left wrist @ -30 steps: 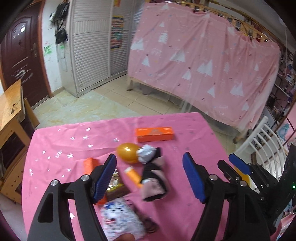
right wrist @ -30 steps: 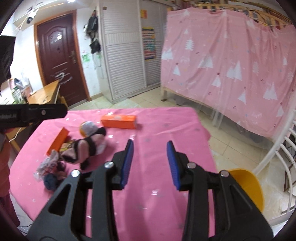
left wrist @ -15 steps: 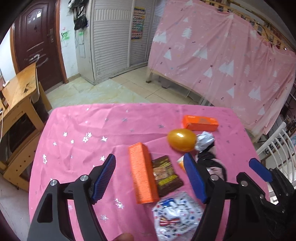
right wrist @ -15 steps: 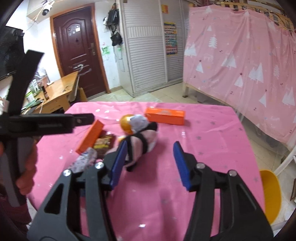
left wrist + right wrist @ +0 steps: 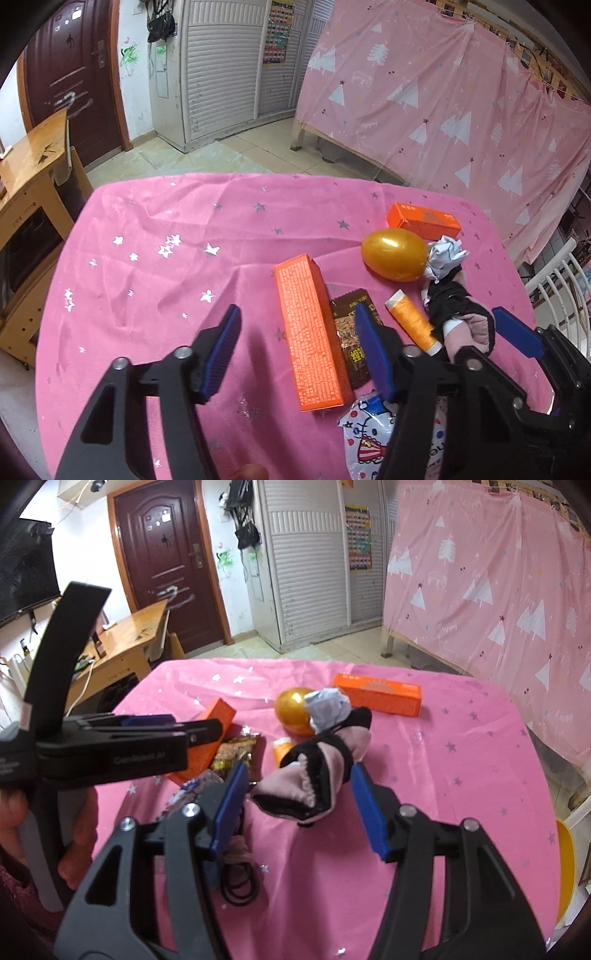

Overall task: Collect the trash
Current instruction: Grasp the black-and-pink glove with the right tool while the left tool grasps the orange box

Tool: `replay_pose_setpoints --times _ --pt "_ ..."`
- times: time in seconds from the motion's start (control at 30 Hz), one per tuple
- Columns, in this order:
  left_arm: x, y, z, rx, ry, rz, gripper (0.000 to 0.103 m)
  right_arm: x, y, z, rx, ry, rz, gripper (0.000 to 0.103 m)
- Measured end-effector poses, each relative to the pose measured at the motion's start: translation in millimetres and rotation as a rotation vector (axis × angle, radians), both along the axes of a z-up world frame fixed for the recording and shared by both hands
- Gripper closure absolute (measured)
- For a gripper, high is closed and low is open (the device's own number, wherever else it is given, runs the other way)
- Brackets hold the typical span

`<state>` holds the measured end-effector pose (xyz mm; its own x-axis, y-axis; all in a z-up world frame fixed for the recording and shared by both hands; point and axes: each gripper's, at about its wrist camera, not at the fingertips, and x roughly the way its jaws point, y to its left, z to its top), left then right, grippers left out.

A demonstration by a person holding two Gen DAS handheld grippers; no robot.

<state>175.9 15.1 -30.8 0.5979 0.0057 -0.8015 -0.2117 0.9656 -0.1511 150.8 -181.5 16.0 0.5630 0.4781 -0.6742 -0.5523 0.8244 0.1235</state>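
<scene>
— Trash lay in one loose heap on the pink bench (image 5: pixel 155 236). Which piece was nearest to the left tongs (image 5: pixel 295 354)?

— The long orange box (image 5: pixel 310 332). It lay flat between the two blue pads, with its long axis running away from the tongs, almost along the line they pointed. So the pads stood on either side of its narrow width, which I judged was the good way to take it.

— Were those tongs already clamped on it?

— No. The jaws were closing, but the pads were apart from the box on both sides; the right pad hung over the brown snack wrapper (image 5: pixel 351 347) just beside the box.

— And the right tongs (image 5: pixel 299 808)?

— Their jaws were opening, and the pink and black sock (image 5: pixel 314 775) lay between the pads, a little ahead, not pressed by them. Its long axis went up and to the right toward the gold egg (image 5: pixel 291 709) and the crumpled paper (image 5: pixel 327 705).

— Which hand was nearer to the box?

— The left one, clearly. From the right wrist view the left tongs were seen from the side, over the box, and the box was well to the left of the right tongs. I could not tell whether the left pads were low enough to touch the bench.
</scene>
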Motion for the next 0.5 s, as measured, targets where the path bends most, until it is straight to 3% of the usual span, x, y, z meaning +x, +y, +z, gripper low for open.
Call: replay_pose_setpoints --times 0.1,0.17,0.23,0.5 --pt "2.9 1.3 -7.7 -0.022 0.014 -0.014 0.071 4.9 2.3 -2.9 -0.006 0.013 0.000 0.047" --pt "3.1 0.9 -10.7 -0.041 0.006 -0.024 0.078 7.5 2.8 -4.0 -0.008 0.017 -0.001 0.048" --pt "2.1 -0.5 -11.4 -0.038 0.003 -0.028 0.079 9.8 4.4 -5.2 -0.012 0.022 -0.003 0.048" --pt "-1.0 -1.2 -5.7 -0.035 -0.010 -0.020 0.083 13.0 -1.5 -3.9 0.022 0.035 0.004 0.069"
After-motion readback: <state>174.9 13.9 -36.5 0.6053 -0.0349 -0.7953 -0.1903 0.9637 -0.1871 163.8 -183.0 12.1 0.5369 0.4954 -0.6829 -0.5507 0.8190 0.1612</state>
